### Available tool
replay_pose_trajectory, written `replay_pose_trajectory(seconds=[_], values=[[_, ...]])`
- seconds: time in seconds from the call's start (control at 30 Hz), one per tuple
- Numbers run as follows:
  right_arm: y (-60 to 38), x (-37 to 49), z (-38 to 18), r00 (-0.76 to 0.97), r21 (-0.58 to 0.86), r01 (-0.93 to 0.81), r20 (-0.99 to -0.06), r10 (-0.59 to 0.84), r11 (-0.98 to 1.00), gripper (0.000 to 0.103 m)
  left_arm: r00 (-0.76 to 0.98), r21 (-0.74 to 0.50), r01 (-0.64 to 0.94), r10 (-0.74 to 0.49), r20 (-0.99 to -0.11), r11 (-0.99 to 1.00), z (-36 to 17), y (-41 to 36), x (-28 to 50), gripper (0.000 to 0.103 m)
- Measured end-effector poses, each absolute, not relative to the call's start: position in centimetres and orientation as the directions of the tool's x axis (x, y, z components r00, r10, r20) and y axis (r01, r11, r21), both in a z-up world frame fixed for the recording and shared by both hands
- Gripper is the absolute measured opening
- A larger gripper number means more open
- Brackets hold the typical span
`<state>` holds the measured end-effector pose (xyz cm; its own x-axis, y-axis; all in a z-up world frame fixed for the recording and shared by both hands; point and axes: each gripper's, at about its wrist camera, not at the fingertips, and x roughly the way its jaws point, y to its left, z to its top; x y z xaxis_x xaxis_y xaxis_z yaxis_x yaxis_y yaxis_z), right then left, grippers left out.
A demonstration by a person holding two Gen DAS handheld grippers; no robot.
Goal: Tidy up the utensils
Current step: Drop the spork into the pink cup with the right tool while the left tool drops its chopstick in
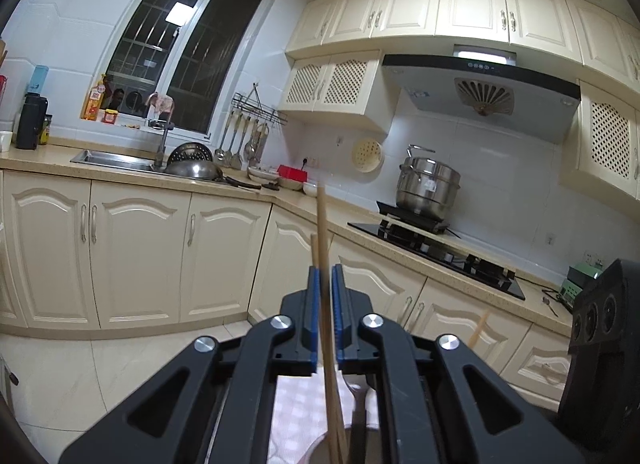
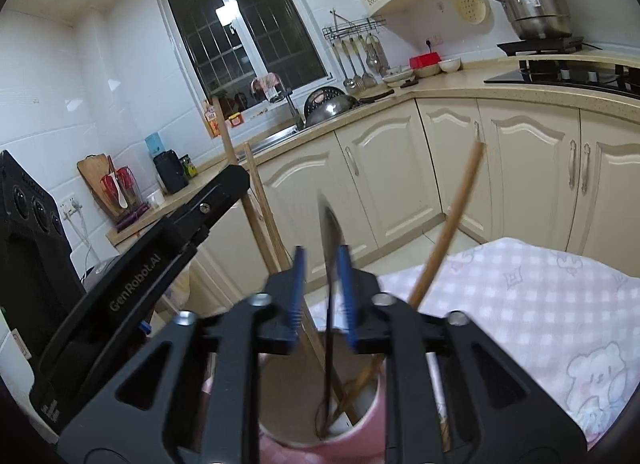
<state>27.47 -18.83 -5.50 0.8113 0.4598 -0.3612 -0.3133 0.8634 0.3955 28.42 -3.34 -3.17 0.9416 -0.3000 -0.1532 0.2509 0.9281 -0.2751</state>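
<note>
Two hand-held grippers, left (image 1: pixel 326 268) and right (image 2: pixel 321 251), gape above pink cup (image 2: pixel 360 440) on checked cloth (image 2: pixel 520 304).

A home kitchen at night: white-tiled walls (image 1: pixel 52 36) frame a dark barred window (image 1: pixel 188 48) reflecting a ceiling light. Cream cabinets (image 1: pixel 140 256) run beneath a speckled L-shaped countertop (image 1: pixel 48 162) with a steel sink (image 1: pixel 108 158). A range hood (image 1: pixel 480 84) hangs above the gas hob (image 1: pixel 448 252); pale floor tiles (image 1: pixel 80 376) gleam below.
</note>
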Motion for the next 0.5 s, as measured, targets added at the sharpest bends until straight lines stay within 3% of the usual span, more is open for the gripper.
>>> replay_pose_trajectory(seconds=[0.03,0.1,0.2,0.3,0.5], values=[[-19.0,27.3,-5.4,0.815,0.393,-0.305,-0.364,0.452,0.867,0.052,0.942,-0.283,0.251,-0.301,-0.148,0.926,-3.0,-3.0,28.1,0.025],[-19.4,26.8,-5.0,0.817,0.395,-0.306,-0.358,0.452,0.866,0.062,0.943,-0.294,0.251,-0.301,-0.143,0.922,-2.6,-2.3,27.5,0.061],[-19.8,25.5,-4.0,0.832,0.385,-0.312,-0.331,0.445,0.869,0.079,0.945,-0.306,0.251,-0.301,-0.13,0.918,-1.7,-1.1,26.2,0.087],[-20.1,24.5,-2.9,0.83,0.377,-0.333,-0.317,0.459,0.864,0.088,0.945,-0.305,0.246,-0.298,-0.136,0.92,-0.8,-0.3,25.0,0.098],[-20.7,22.0,-0.5,0.864,0.325,-0.31,-0.296,0.407,0.893,0.096,0.945,-0.279,0.214,-0.271,-0.184,0.936,1.1,0.9,22.0,0.099]])
